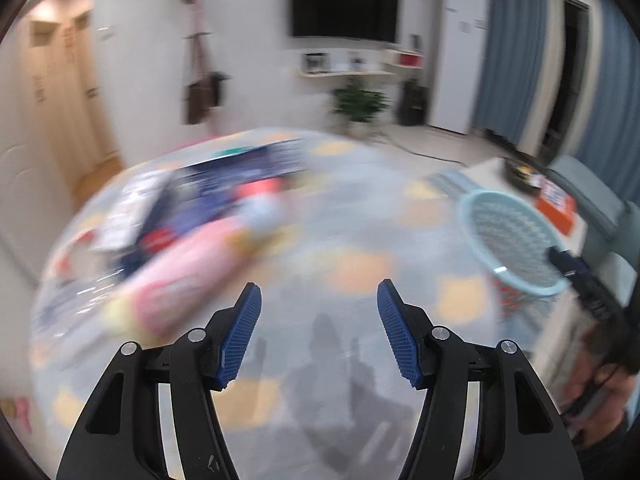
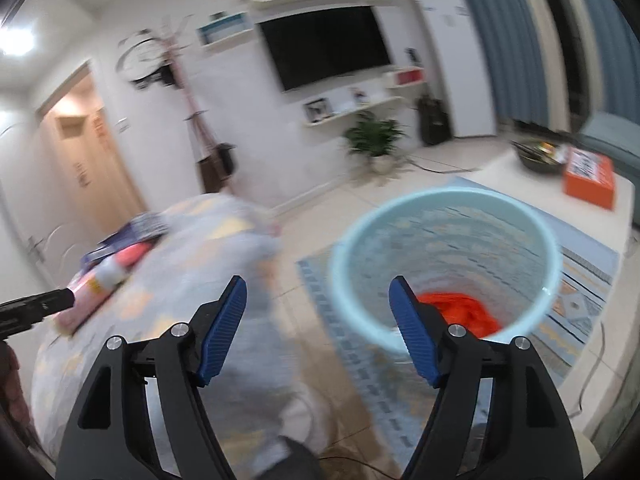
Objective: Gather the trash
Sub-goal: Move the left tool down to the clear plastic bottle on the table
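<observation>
My left gripper (image 1: 319, 294) is spread wide with nothing between its blue pads. It hangs over the table with the patterned cloth (image 1: 360, 264). My right gripper (image 2: 316, 290) is spread wide too, and it holds nothing. The pale blue bin (image 2: 532, 240) stands on the floor to the right of the table, and my right gripper is just above its near rim. Orange trash (image 2: 464, 312) lies at the bottom of the bin. A pink packet (image 1: 188, 276) and some blue packets (image 1: 256, 160) lie on the table, left of the bin. Their writing is too blurry to read.
</observation>
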Demonstrator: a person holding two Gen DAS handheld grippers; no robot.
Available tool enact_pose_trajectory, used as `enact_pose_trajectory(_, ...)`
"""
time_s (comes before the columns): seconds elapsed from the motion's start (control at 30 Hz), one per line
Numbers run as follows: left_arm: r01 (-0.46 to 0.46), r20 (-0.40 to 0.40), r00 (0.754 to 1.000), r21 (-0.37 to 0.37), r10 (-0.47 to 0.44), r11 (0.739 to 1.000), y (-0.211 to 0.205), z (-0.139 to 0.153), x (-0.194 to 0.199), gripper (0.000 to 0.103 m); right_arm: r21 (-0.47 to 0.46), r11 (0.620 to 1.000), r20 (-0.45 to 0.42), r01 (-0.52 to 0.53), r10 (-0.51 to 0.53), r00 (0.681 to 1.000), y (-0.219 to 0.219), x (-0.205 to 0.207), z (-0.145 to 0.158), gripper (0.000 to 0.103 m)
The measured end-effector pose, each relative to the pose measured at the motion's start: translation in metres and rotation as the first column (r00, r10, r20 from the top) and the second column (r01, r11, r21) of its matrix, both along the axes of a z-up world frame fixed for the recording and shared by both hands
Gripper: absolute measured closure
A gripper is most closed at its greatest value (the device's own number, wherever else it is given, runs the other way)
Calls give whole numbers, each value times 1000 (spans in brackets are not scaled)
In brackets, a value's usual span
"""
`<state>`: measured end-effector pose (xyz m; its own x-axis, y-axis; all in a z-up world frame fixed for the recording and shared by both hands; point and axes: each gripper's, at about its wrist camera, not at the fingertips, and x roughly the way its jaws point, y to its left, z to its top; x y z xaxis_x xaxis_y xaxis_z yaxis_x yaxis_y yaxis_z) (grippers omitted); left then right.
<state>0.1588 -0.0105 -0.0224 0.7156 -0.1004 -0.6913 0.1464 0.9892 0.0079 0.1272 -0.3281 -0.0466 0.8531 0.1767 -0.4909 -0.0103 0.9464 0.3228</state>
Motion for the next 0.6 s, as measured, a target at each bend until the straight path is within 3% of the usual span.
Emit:
enact_pose_trajectory(0.17, -124, 16, 992, 135, 123, 983, 95, -2, -9, 39, -19, 993, 4, -118, 119, 993, 55, -2, 12, 31)
enact_pose_trajectory(0.27, -111, 12, 994, 282, 112, 953, 128, -9, -9, 39, -43, 985, 4, -165, 165, 986, 78, -4, 17, 30)
enact_pose_trajectory(0.3, -99, 22, 995, 339, 97, 936, 134, -12, -9, 37, -47, 983, 4, -176, 177, 984, 84, -5, 18, 30)
enact_pose_trajectory(0.4, -76, 25, 997, 529, 75, 845, 152, -27, 1, 30, -48, 978, 6, -203, 204, 979, 101, -6, 22, 30)
enact_pose_trajectory(0.47, -62, 2, 997, 579, 74, 813, 160, -34, 12, 28, -49, 974, 5, -219, 220, 976, 109, -7, 24, 29)
enact_pose_trajectory(0.57, -10, -53, 997, 578, 50, 816, 166, -39, 28, 28, -54, 969, 1, -242, 243, 970, 118, -9, 27, 29)
enact_pose_trajectory(0.6, 24, -91, 995, 572, 34, 820, 165, -43, 33, 21, -58, 967, -1, -248, 248, 969, 119, -10, 28, 29)
